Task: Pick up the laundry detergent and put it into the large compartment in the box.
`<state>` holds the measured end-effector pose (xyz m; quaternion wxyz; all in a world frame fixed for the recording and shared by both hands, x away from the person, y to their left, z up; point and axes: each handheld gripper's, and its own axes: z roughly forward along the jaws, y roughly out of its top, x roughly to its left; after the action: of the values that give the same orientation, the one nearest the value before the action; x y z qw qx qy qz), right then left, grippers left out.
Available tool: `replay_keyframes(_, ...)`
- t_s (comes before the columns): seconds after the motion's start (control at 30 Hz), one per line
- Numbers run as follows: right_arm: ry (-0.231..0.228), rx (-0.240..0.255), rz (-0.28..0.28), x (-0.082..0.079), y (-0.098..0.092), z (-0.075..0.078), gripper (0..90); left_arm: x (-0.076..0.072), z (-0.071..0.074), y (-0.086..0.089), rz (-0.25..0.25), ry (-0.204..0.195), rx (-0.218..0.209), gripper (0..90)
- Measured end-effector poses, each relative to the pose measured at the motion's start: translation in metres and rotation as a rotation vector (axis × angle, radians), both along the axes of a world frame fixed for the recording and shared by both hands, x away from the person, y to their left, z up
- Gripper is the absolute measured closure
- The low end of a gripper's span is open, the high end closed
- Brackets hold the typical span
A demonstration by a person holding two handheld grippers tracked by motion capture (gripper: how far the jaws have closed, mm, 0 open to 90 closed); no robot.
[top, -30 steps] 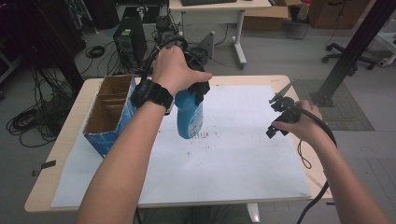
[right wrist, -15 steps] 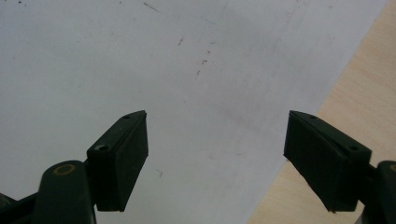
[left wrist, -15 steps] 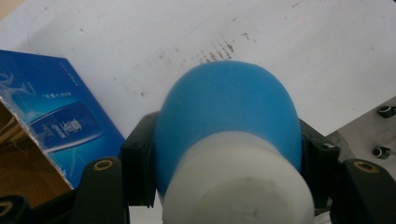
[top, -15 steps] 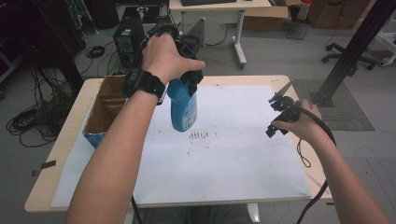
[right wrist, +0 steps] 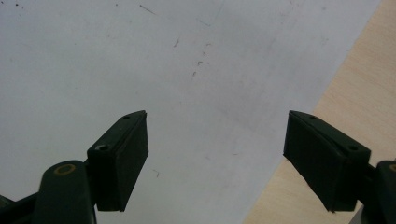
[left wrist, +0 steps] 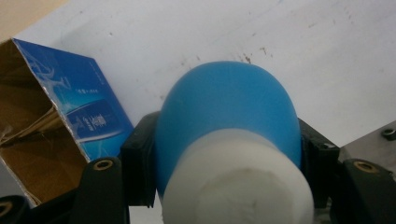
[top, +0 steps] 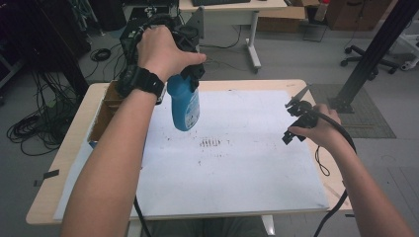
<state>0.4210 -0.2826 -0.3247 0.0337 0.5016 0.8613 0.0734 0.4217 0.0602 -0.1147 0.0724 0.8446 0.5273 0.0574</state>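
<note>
A blue bottle (top: 184, 105) with a white cap (left wrist: 238, 186) hangs in the air above the white sheet (top: 237, 163), clamped at its neck by my left gripper (top: 190, 74). In the left gripper view both black pads (left wrist: 140, 163) press on the bottle's (left wrist: 229, 107) sides. An open blue cardboard box (top: 101, 118) stands at the table's left, below and left of the bottle; its brown inside (left wrist: 42, 154) shows in the left gripper view. My right gripper (top: 292, 120) rests over the sheet's right side, jaws wide apart with nothing between them (right wrist: 215, 158).
The wooden table (top: 64, 163) carries the white sheet, which has a dark smudge (top: 211, 142) near its middle. Beyond the far edge stand a desk (top: 232, 7), cables on the floor and a black post (top: 370, 54).
My left gripper has lifted the blue bottle higher and carried it left and toward the far edge, nearer the box. The right gripper has stayed where it was.
</note>
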Motion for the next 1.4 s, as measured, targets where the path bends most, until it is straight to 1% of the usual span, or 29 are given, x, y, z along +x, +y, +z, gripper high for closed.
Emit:
replay_keyframes(0.03,-0.001,0.0,0.001,0.0,0.0,0.0,22.3,0.0,0.001,0.002,0.008,-0.003,-0.006,37.5)
replay_keyframes(0.13,0.003,-0.002,0.001,0.001,0.0,-0.001,22.4,0.0,0.004,0.006,0.018,-0.005,-0.006,37.6)
replay_keyframes(0.17,0.004,-0.001,-0.003,0.001,0.0,-0.002,22.5,0.001,0.006,0.011,0.027,-0.002,-0.003,37.6)
replay_keyframes(0.2,0.004,-0.001,-0.003,0.001,0.0,-0.002,22.5,0.001,0.006,0.011,0.027,-0.002,-0.003,37.6)
replay_keyframes(0.3,0.003,-0.001,0.001,0.002,0.0,-0.002,22.6,0.002,0.011,0.021,0.054,-0.013,-0.006,37.6)
replay_keyframes(0.33,0.003,-0.001,0.001,0.002,0.0,-0.002,22.6,0.002,0.011,0.021,0.054,-0.013,-0.006,37.6)
replay_keyframes(0.37,0.003,-0.002,-0.001,0.002,0.0,-0.001,22.6,0.002,0.013,0.028,0.067,-0.015,-0.007,37.6)
replay_keyframes(0.43,0.005,-0.004,-0.001,0.002,0.0,-0.001,22.6,0.002,0.016,0.035,0.076,-0.017,-0.009,37.6)
replay_keyframes(0.5,0.003,0.0,-0.004,0.003,-0.001,-0.001,22.7,0.002,0.018,0.042,0.096,-0.028,-0.017,37.6)
replay_keyframes(0.53,0.003,-0.004,0.0,0.003,-0.001,-0.001,22.7,0.002,0.018,0.042,0.096,-0.028,-0.017,37.6)
replay_keyframes(0.57,0.003,-0.002,-0.004,0.003,-0.001,-0.001,22.7,0.001,0.021,0.048,0.112,-0.035,-0.016,37.6)
replay_keyframes(0.6,0.003,-0.002,-0.004,0.003,-0.001,-0.001,22.7,0.001,0.021,0.048,0.112,-0.035,-0.016,37.6)
replay_keyframes(0.67,0.004,-0.002,-0.007,0.004,-0.001,-0.001,22.6,0.001,0.023,0.057,0.139,-0.045,-0.013,37.6)
replay_keyframes(0.7,0.003,-0.002,-0.008,0.004,-0.001,-0.001,22.6,0.001,0.023,0.06,0.15,-0.047,-0.008,37.6)
replay_keyframes(0.73,0.003,-0.002,-0.008,0.004,-0.001,-0.001,22.6,0.001,0.023,0.06,0.15,-0.047,-0.008,37.6)
replay_keyframes(0.83,0.003,0.0,-0.007,0.004,-0.002,-0.002,22.6,0.001,0.025,0.072,0.183,-0.054,0.004,37.6)
replay_keyframes(0.87,0.003,0.0,-0.007,0.004,-0.002,-0.002,22.6,0.001,0.025,0.072,0.183,-0.054,0.004,37.6)
replay_keyframes(0.9,0.004,-0.001,-0.009,0.004,-0.003,-0.003,22.6,0.002,0.025,0.079,0.2,-0.053,0.0,37.6)
replay_keyframes(0.93,0.005,-0.001,-0.011,0.004,-0.003,-0.003,22.7,0.002,0.026,0.084,0.208,-0.049,0.001,37.6)
replay_keyframes(0.97,0.006,-0.001,-0.013,0.004,-0.003,-0.004,22.7,0.003,0.025,0.087,0.215,-0.044,0.003,37.6)
replay_keyframes(1.23,0.012,-0.001,-0.017,0.005,-0.005,-0.006,22.8,0.004,0.023,0.116,0.301,-0.048,0.011,37.6)
replay_keyframes(1.37,0.013,0.0,-0.014,0.006,-0.005,-0.006,22.7,0.005,0.02,0.129,0.329,-0.045,0.011,37.6)
replay_keyframes(1.4,0.013,0.0,-0.014,0.006,-0.005,-0.006,22.7,0.005,0.02,0.129,0.329,-0.045,0.011,37.6)
